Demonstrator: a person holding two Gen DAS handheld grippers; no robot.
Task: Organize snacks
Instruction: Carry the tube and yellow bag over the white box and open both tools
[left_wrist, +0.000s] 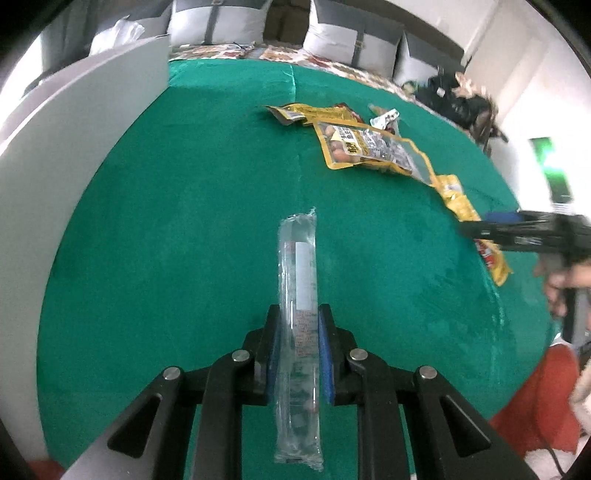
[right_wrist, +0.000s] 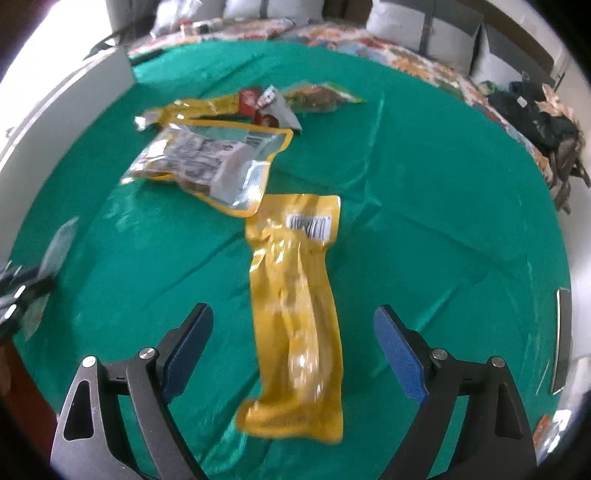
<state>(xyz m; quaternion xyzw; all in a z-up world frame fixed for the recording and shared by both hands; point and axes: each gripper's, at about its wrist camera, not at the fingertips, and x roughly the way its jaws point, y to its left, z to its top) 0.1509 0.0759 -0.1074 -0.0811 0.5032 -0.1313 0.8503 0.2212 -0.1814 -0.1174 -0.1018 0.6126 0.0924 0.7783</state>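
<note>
My left gripper (left_wrist: 298, 314) is shut on a long clear plastic snack packet (left_wrist: 297, 280) and holds it above the green tablecloth (left_wrist: 166, 229). My right gripper (right_wrist: 293, 321) is open, its jaws either side of a long yellow snack pouch (right_wrist: 295, 295) lying on the cloth; it also shows in the left wrist view (left_wrist: 476, 229) over that pouch (left_wrist: 458, 195). A yellow nut bag (left_wrist: 369, 147) lies further back, also in the right wrist view (right_wrist: 214, 162). Smaller packets (right_wrist: 266, 103) lie behind it.
A white box or bin wall (left_wrist: 74, 122) stands along the table's left side, also in the right wrist view (right_wrist: 74, 96). Grey cushions (left_wrist: 351, 40) and a patterned cloth (right_wrist: 406, 55) lie beyond the table. Dark bags (right_wrist: 535, 118) sit at the far right.
</note>
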